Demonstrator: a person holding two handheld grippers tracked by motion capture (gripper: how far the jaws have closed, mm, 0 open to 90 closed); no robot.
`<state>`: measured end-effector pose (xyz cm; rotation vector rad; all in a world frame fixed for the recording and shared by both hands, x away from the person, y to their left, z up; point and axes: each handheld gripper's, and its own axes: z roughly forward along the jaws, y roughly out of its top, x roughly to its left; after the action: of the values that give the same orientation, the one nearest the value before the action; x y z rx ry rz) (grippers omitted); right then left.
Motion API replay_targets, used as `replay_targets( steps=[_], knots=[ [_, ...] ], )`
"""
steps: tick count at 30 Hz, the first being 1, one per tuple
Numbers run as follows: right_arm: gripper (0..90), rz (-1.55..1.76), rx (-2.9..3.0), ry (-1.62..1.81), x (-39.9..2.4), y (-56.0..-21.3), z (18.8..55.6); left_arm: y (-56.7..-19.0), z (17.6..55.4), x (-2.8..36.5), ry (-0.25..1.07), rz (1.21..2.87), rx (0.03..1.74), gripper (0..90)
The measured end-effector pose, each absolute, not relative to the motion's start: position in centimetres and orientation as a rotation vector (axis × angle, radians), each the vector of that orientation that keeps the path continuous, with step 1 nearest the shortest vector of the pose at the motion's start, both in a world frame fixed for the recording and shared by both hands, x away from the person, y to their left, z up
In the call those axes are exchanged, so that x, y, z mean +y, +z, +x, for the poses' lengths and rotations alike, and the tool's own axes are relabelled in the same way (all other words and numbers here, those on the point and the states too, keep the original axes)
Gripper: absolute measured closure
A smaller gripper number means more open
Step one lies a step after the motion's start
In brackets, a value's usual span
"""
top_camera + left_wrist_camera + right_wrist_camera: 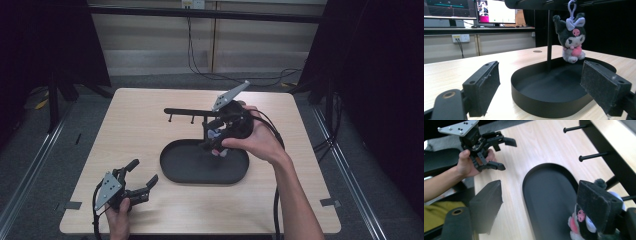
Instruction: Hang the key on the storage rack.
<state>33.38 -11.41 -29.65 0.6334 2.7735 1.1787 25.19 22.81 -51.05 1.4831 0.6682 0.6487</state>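
**Plush on the peg, jaws let go**

My right gripper [218, 141] has its jaws spread wide, the plush keychain [572, 37] just beside one pad, not pinched. The toy hangs by its loop from the black stand [186, 111], over the oval tray [175, 165]. My left gripper [136, 181] rests open on the table [135, 130], well apart. I judge the hanging step done; next I should back the right jaws away without snagging the toy.
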Motion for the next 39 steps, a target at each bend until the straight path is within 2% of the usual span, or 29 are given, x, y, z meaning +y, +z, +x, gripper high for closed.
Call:
replay_targets(
  steps=[8,11,13,14,16,20,23,26,29,30,31,39],
  knots=[
    [19.3,0.609,2.62,1.248,-12.6,-31.7,30.8,-51.0,25.3,22.8,0.66,1.482,0.679,15.2],
    [16.3,0.643,2.543,1.289,-13.1,-32.8,29.8,-51.0,25.3,22.8,0.665,1.482,0.683,15.2],
    [18.4,0.666,2.456,1.399,-13.9,-33.9,28.9,-51.0,25.3,22.8,0.67,1.479,0.69,15.2],
    [15.9,0.681,2.426,1.453,-14.5,-35.2,28.4,-51.0,25.3,22.8,0.671,1.481,0.689,15.3],
    [14.1,0.703,2.405,1.45,-14.6,-35.6,28.2,-51.0,25.3,22.8,0.672,1.48,0.69,15.3],
    [14.0,0.741,2.286,1.545,-15.7,-37.6,26.6,-51.0,25.3,22.8,0.674,1.475,0.696,15.3],
    [14.1,0.839,2.156,1.601,-16.4,-40.4,25.0,-51.0,25.3,22.8,0.676,1.477,0.695,15.2],
    [14.0,0.855,2.11,1.586,-16.6,-41.7,24.5,-51.1,25.3,22.8,0.675,1.475,0.695,15.2],
    [15.4,0.977,1.939,1.452,-17.0,-45.5,23.6,-51.1,25.3,22.8,0.675,1.475,0.694,15.2],
    [15.4,0.977,1.939,1.452,-17.0,-45.5,23.6,-51.1,25.3,22.8,0.675,1.475,0.694,15.2],
    [15.9,1.021,1.862,1.504,-17.4,-47.2,23.4,-51.1,25.3,22.8,0.675,1.475,0.694,15.2],
    [14.7,1.023,1.559,1.541,-18.2,-50.7,22.4,-51.1,25.3,22.8,0.672,1.474,0.697,15.2]
  ],
)
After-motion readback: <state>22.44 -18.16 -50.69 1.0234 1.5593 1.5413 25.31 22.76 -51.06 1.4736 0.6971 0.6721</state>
